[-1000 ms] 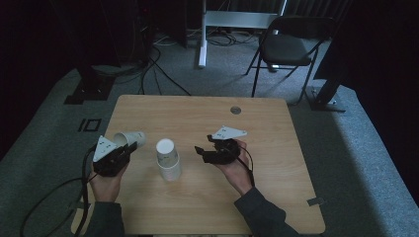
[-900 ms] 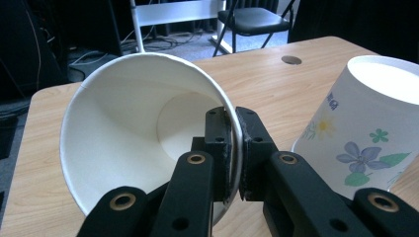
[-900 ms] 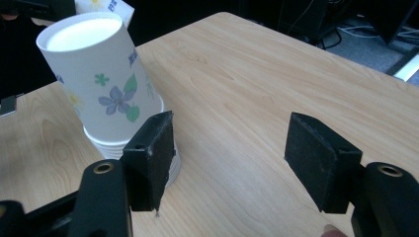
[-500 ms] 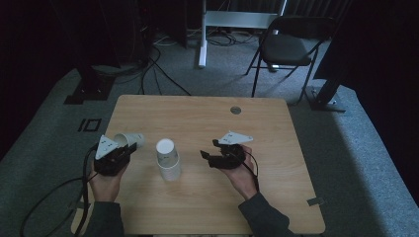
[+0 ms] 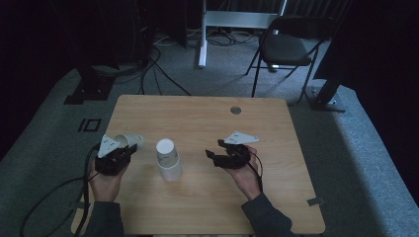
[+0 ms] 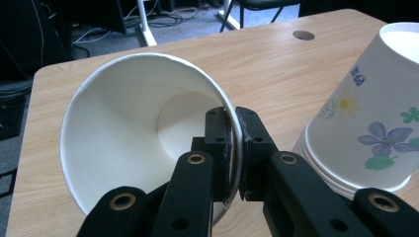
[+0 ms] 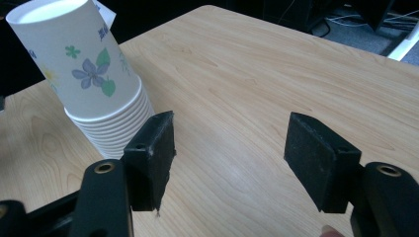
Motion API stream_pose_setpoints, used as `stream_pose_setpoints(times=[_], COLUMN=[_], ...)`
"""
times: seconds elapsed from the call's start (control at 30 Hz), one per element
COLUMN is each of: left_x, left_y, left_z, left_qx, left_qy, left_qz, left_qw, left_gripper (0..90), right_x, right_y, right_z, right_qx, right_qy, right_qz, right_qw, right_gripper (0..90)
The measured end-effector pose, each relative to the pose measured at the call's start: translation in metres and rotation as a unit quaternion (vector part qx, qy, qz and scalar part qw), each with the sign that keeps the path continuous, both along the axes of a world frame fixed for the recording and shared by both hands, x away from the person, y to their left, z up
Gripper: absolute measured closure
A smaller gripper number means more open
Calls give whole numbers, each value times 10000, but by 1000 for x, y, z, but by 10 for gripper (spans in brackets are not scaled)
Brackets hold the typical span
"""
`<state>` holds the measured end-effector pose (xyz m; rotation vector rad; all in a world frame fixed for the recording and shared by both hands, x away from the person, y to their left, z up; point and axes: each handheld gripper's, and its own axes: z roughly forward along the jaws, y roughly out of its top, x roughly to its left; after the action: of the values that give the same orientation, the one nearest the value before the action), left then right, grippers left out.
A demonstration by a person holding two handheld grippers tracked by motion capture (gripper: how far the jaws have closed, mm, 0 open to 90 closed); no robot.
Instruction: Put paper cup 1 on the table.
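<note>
Left gripper view: left tool (image 6: 233,153) pinches empty paper cup (image 6: 143,133) rim; right tool (image 7: 232,163) spread, beside cup stack (image 7: 94,79).

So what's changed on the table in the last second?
The right tongs drew back from the stack of flowered paper cups toward the table's near right, jaws open with nothing between them. The left tongs stayed put, pinching the rim of a single paper cup; the stack hasn't moved.

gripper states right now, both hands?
Left gripper: shut on the rim of a paper cup.
Right gripper: open, nothing between the jaws, beside the cup stack.
</note>
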<state>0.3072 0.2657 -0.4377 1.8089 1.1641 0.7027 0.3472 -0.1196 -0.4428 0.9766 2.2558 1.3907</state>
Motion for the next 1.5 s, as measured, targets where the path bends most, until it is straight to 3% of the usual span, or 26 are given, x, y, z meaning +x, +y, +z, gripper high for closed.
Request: stream_pose_setpoints(times=[0.27,0.9,1.5], left_x=[3,10,17], left_y=[-2,0,3], left_z=[-4,-13,-27], left_qx=[220,423,696], left_qy=[233,667,1098], left_qz=[63,185,314], left_qw=[9995,9967,9910], left_gripper=[852,842,834], right_x=[-1,-1,-2], right_y=[-3,-4,-5], right_z=[-6,-9,-12], right_qx=[-21,-38,-45], right_qy=[64,98,125], right_qz=[-38,-56,-76], right_qw=[10000,9999,9999], right_gripper=[358,358,358])
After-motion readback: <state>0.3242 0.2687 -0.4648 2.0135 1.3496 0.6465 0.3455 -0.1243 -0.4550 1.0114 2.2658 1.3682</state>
